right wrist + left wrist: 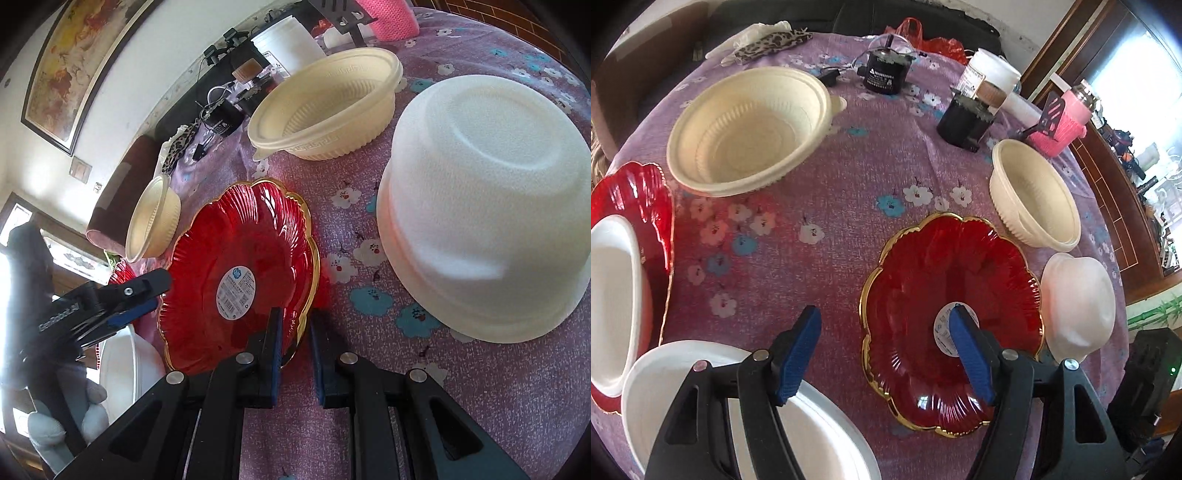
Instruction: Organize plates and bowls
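Right claw (295,354) pinching one red plate (236,273)

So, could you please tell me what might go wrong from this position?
1. The right gripper pinches only the gold rim of the red plate; the glassy plate could slip or tip when lifted.
2. The upside-down white bowl sits close beside it and could get knocked.
3. The open left gripper hovers over the same plate and may bump it.

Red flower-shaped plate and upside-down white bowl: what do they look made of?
Red plate: likely glass or clear plastic; translucent, glossy, ribbed, gold-edged rim. Upside-down white bowl: probably foam or pulp; matte, grainy, no shine.
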Demonstrator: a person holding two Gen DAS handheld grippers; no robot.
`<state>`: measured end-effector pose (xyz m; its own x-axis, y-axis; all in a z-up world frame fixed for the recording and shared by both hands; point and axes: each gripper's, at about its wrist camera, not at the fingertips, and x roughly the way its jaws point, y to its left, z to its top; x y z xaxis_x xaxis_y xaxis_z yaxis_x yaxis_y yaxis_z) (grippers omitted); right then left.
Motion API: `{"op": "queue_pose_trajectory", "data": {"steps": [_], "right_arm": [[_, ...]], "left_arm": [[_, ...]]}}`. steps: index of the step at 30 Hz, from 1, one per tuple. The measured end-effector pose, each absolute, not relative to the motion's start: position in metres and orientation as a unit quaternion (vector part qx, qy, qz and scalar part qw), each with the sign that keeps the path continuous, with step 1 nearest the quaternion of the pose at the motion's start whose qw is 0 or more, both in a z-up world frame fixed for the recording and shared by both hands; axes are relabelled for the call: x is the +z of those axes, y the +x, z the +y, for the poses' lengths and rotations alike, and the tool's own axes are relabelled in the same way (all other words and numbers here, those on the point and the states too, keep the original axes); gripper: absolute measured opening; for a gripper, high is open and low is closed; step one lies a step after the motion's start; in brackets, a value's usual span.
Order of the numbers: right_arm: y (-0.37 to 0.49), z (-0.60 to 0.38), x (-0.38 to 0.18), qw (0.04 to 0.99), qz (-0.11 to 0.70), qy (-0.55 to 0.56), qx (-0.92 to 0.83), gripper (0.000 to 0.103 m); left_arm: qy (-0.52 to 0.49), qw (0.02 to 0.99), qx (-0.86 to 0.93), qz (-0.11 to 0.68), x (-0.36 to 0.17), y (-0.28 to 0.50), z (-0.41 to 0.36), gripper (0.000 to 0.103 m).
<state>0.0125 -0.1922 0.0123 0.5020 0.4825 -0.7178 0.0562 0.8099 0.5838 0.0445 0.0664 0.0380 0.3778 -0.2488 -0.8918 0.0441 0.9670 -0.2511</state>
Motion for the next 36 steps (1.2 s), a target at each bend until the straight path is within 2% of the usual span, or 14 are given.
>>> {"op": "queue_pose_trajectory", "data": {"steps": [18, 19, 20, 22, 23, 29, 33, 36], "right_arm": [[0.015, -0.188, 0.013, 0.823, 0.481, 0.274, 0.125, 0.015], [0.015, -0.187, 0.014, 0.824, 0.481, 0.272, 0.124, 0.015], [0.014, -0.188, 0.014, 0.824, 0.480, 0.273, 0.123, 0.015], [0.014, -0.188, 0.014, 0.823, 0.480, 0.277, 0.123, 0.015], [0.014, -0.188, 0.013, 0.823, 0.479, 0.279, 0.124, 0.015], [0.012, -0.192, 0.011, 0.813, 0.483, 0.298, 0.126, 0.019], [0.005, -0.204, 0.012, 0.810, 0.479, 0.315, 0.125, 0.026], [-0.003, -0.208, 0.017, 0.812, 0.471, 0.321, 0.126, 0.028]], "left_arm": [[-0.048, 0.791, -0.134, 0.595, 0.025, 0.052, 0.035, 0.072], [-0.048, 0.792, -0.134, 0.594, 0.025, 0.051, 0.036, 0.067], [-0.043, 0.796, -0.128, 0.590, 0.027, 0.050, 0.037, 0.058], [-0.037, 0.802, -0.119, 0.583, 0.028, 0.049, 0.040, 0.049], [-0.046, 0.802, -0.120, 0.583, 0.029, 0.048, 0.043, 0.049], [-0.081, 0.798, -0.127, 0.584, 0.038, 0.047, 0.055, 0.049], [-0.094, 0.831, -0.136, 0.532, 0.083, 0.020, 0.083, 0.050], [-0.118, 0.857, -0.124, 0.486, 0.113, -0.018, 0.124, 0.062]]}}
